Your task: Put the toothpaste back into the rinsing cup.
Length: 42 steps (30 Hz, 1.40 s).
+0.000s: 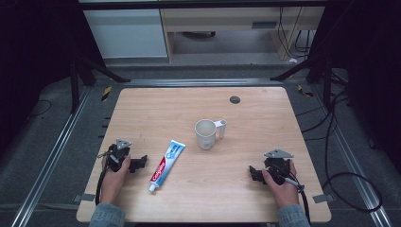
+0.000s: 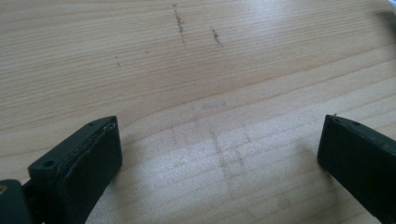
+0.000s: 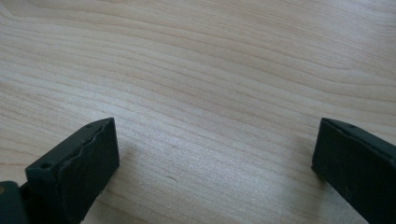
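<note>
Both claws are sitting spread wide on the bench, gripping nothing: left claw [image 1: 137, 164] at 8 o'clock, right claw [image 1: 255, 174] at 4. Toothpaste tube [image 1: 167, 165] is lying just beside the left one, probably first pick, white mug [image 1: 206, 134] waiting mid-bench [image 1: 255, 118].

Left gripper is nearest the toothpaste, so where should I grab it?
Grip the toothpaste across its flat mid-body, coming from above with the open left gripper. It lies flat, cap toward the person; the sides are free, and the mug stands apart.
</note>
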### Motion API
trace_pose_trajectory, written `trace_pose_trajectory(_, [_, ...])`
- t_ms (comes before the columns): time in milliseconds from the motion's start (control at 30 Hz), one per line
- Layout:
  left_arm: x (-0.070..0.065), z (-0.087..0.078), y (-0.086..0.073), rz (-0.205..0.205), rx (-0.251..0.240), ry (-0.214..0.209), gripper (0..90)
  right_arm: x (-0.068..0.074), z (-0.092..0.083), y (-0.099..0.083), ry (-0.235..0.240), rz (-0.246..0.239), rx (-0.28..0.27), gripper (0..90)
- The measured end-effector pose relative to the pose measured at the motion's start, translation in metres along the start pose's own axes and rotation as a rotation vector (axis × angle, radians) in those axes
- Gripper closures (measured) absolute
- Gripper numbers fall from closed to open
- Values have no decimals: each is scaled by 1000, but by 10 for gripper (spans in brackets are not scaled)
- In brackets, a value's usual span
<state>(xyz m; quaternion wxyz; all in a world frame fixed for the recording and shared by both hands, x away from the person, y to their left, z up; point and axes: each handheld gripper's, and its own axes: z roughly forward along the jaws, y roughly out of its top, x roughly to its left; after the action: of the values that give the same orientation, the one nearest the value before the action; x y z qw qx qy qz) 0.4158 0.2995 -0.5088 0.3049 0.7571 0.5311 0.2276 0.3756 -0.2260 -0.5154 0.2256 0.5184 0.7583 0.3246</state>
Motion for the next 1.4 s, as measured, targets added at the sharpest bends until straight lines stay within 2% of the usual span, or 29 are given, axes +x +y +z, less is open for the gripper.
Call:
trace_pose_trajectory(67, [0, -2, 3, 18, 30, -11, 0, 0, 0, 0, 0, -1, 0, 8])
trace_pose_trajectory(133, [-2, -4, 5, 13, 17, -9, 53, 0, 0, 0, 2, -2, 0, 5])
trace_pose_trajectory(167, [-2, -4, 5, 13, 17, -9, 45, 0, 0, 0, 2, -2, 0, 5])
trace_pose_trajectory(200, [-7, -8, 9, 10, -6, -3, 62, 0, 1, 1, 6, -1, 1, 5])
trace_pose_trajectory(233, [-10, -10, 10, 33, -2, 12, 92, 0, 1, 1, 5, -1, 1, 4])
trace_pose_trajectory(267, [-10, -10, 10, 33, -2, 12, 93, 0, 1, 1, 5, -1, 1, 4])
trace_pose_trajectory(300, [-16, -15, 13, 65, -10, 39, 74, 0, 1, 1, 3, 2, 1, 4])
trace_pose_trajectory(333, [-16, -15, 13, 65, -10, 39, 67, 0, 1, 1, 0, 3, 1, 4])
trace_pose_trajectory(433, [-23, -34, 18, 72, -109, 48, 62, 1, 1, 2, 5, 15, 3, 4])
trace_pose_trajectory(467, [-26, -39, 21, 77, -133, 59, 68, 1, 2, 2, 3, 8, 2, 4])
trace_pose_trajectory(500, [-26, -39, 21, 77, -133, 59, 70, 1, 2, 2, 3, 8, 2, 4])
trace_pose_trajectory(533, [-32, -48, 26, 100, -136, 46, 66, 0, 2, 2, 1, -6, 1, 4])
trace_pose_trajectory(567, [-32, -48, 26, 100, -136, 46, 58, 0, 2, 2, 1, -6, 1, 4])
trace_pose_trajectory(600, [-40, -54, 31, 116, -119, 36, 49, 0, 2, 2, 4, -1, 2, 4])
trace_pose_trajectory(700, [-42, -59, 34, 109, -100, 30, 49, 0, 2, 2, 3, -3, 2, 4])
trace_pose_trajectory(733, [-46, -65, 37, 121, -125, -7, 52, 1, 3, 3, 2, 13, 6, 4])
trace_pose_trajectory(767, [-48, -68, 39, 120, -128, -28, 45, 0, 4, 3, -4, -4, -1, 4])
trace_pose_trajectory(833, [-54, -72, 45, 138, -101, -39, 40, 1, 4, 4, -2, 6, 1, 4])
trace_pose_trajectory(900, [-60, -73, 51, 161, -55, -28, 34, 1, 4, 4, -1, 7, 1, 4])
trace_pose_trajectory(933, [-60, -73, 51, 161, -55, -28, 33, 1, 4, 4, -1, 7, 1, 4])
trace_pose_trajectory(967, [-62, -73, 55, 167, -32, -24, 33, 1, 4, 4, -1, 7, 1, 4])
trace_pose_trajectory(1033, [-69, -70, 66, 142, -4, -59, 37, 1, 4, 4, -1, 8, 1, 4])
trace_pose_trajectory(1100, [-76, -65, 71, 164, 25, -71, 40, 1, 4, 4, -1, 5, 0, 4])
trace_pose_trajectory(1167, [-83, -61, 75, 197, 70, -75, 40, 1, 4, 4, -1, 6, 0, 5])
trace_pose_trajectory(1267, [-91, -62, 76, 224, 133, -78, 75, 1, 4, 4, -5, 0, 1, 7])
trace_pose_trajectory(1300, [-91, -62, 76, 224, 133, -78, 80, 1, 4, 4, -5, 0, 1, 7])
trace_pose_trajectory(1400, [-102, -70, 76, 245, 179, -71, 71, 0, 4, 4, -5, -1, 0, 7])
